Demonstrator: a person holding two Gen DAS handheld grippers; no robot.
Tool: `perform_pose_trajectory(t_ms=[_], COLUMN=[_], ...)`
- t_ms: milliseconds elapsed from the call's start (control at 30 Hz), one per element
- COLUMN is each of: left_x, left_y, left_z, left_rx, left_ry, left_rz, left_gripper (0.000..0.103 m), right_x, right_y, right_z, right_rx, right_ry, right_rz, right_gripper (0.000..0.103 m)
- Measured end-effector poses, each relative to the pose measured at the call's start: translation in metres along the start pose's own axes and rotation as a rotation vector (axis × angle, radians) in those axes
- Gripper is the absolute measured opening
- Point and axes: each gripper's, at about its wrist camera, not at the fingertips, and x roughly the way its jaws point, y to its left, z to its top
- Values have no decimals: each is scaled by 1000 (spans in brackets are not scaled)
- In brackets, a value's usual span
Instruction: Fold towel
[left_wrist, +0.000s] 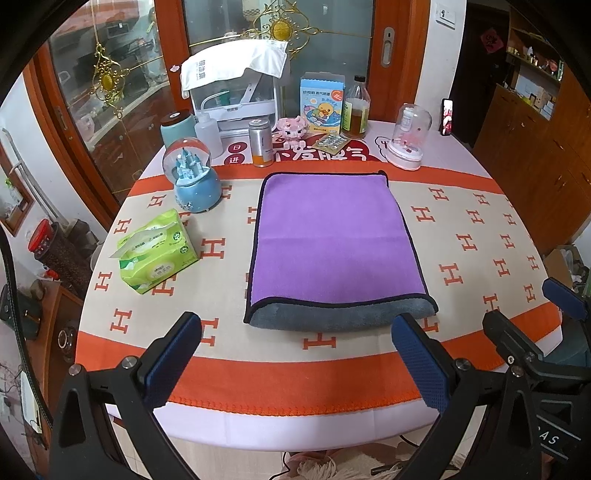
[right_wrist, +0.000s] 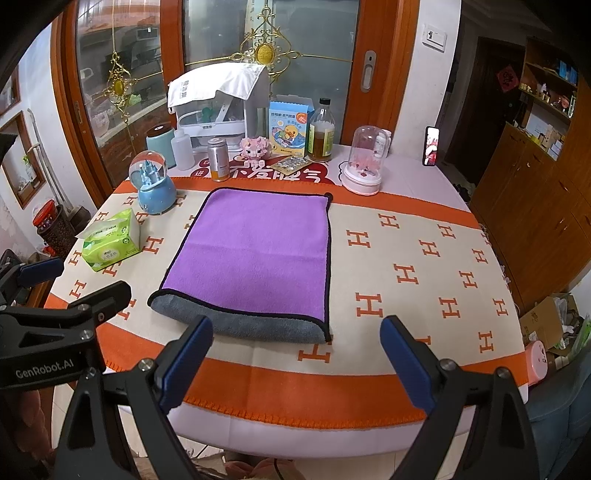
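A purple towel with a grey underside and black edging lies folded flat in the middle of the table; it also shows in the right wrist view. Its grey folded edge faces the near side. My left gripper is open and empty, held above the table's near edge, short of the towel. My right gripper is open and empty, also short of the towel, at its near right corner. The right gripper shows at the right of the left wrist view, and the left gripper at the left of the right wrist view.
An orange and cream cloth covers the table. A green tissue pack and a blue snow globe stand left of the towel. Bottles, a duck box, a glass dome and a white appliance line the back.
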Motion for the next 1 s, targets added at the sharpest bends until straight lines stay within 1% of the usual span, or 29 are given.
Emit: perform_pose_trajectory(t_ms=[400, 667, 900, 1000], left_x=[5, 13, 16, 13], left_y=[7, 6, 6, 14], left_z=[5, 6, 8, 16], left_rx=[-8, -5, 0, -9], left_ry=[4, 14, -6, -38], left_rz=[4, 10, 12, 16], left_gripper=[102, 102, 102, 102], right_x=[6, 15, 20, 20], right_y=[-2, -2, -4, -9], right_z=[6, 11, 17, 23], right_rx=[0, 4, 9, 18], right_ry=[4, 15, 8, -3], right_rz=[-4, -9, -16, -17], right_gripper=[92, 92, 92, 92])
